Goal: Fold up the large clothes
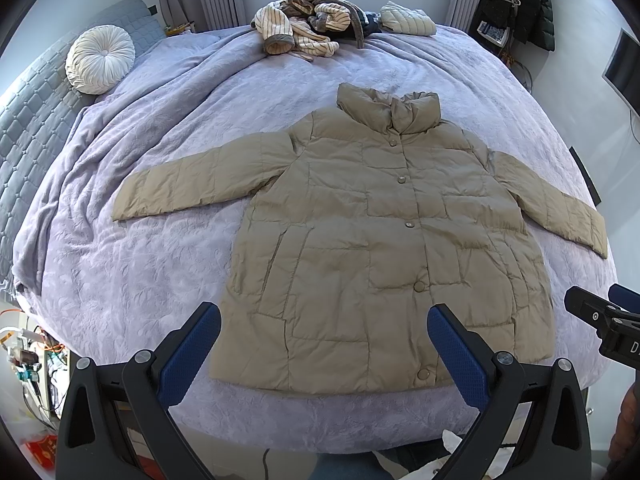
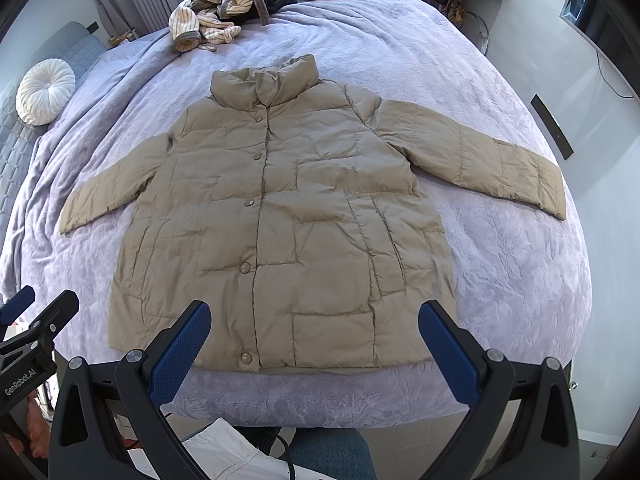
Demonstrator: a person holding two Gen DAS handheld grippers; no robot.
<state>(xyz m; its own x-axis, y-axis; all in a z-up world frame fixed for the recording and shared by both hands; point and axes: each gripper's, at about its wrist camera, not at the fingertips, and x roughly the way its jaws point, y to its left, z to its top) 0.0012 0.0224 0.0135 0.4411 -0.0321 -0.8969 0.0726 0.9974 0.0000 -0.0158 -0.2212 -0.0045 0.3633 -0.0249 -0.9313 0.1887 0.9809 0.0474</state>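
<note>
While both tools are hovering at the near edge of the bed, a khaki quilted jacket is lying spread flat, front side up, on the lilac bedspread. Its snap front is lying closed, its collar is standing up toward the far side of the bed, and both sleeves are stretching outward and angling slightly down toward the hem. The left tool is hanging above the hem with its blue-padded fingers spread wide and gripping nothing; the right tool is likewise hanging over the hem, its fingers wide apart and empty. Each tool is also showing at the edge of the other's view, so the two are sitting side by side. Beyond the collar, a heap of striped clothes is sitting at the far edge of the bed, with a pale folded puffer garment just beside it. Off to the left, a round white pleated cushion is resting against a grey quilted headboard.
</note>
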